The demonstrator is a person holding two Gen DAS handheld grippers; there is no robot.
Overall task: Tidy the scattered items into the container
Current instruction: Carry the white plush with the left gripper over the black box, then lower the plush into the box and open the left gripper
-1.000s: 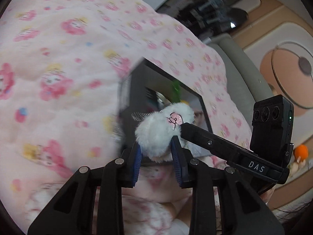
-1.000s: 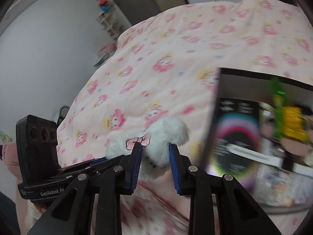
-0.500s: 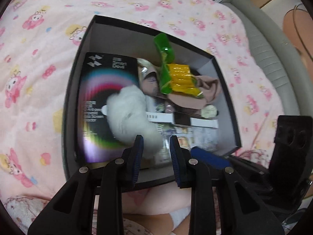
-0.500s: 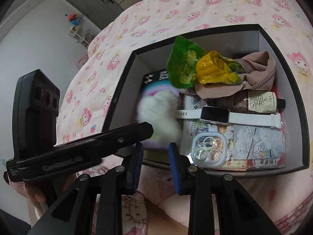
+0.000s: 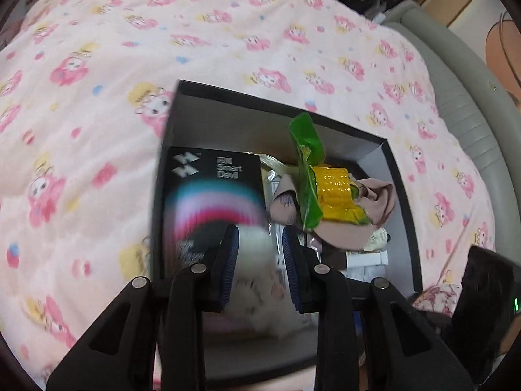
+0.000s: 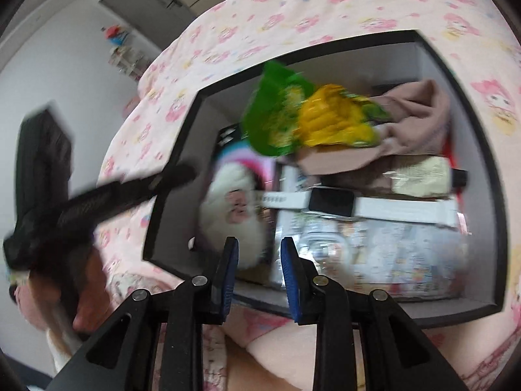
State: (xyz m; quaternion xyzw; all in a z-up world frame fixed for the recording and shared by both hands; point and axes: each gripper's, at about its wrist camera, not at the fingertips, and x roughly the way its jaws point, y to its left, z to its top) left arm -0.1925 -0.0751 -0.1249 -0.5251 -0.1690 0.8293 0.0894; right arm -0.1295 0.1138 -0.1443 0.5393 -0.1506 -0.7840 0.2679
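A white fluffy plush toy [image 6: 232, 215] with a pink face lies inside the black box [image 6: 169, 202], on its near left side over a dark printed carton [image 5: 208, 189]. It shows blurred between the fingers in the left wrist view [image 5: 257, 280]. My left gripper [image 5: 260, 260] is open above the plush, not pinching it. My right gripper [image 6: 259, 265] is open and empty over the box's near edge. The left gripper's body [image 6: 107, 195] reaches in from the left in the right wrist view.
The box also holds a green and yellow snack bag [image 6: 302, 120], a beige cloth [image 6: 413, 123], a white smartwatch [image 6: 335, 203], a cream tube [image 6: 426, 179] and printed cards [image 6: 384, 254]. Pink patterned bedding [image 5: 97, 97] surrounds the box. A grey bed edge [image 5: 472, 104] runs on the right.
The plush, held by both grippers a second ago, was dropped into the box. Both grippers have drawn back a little and the views have tilted.
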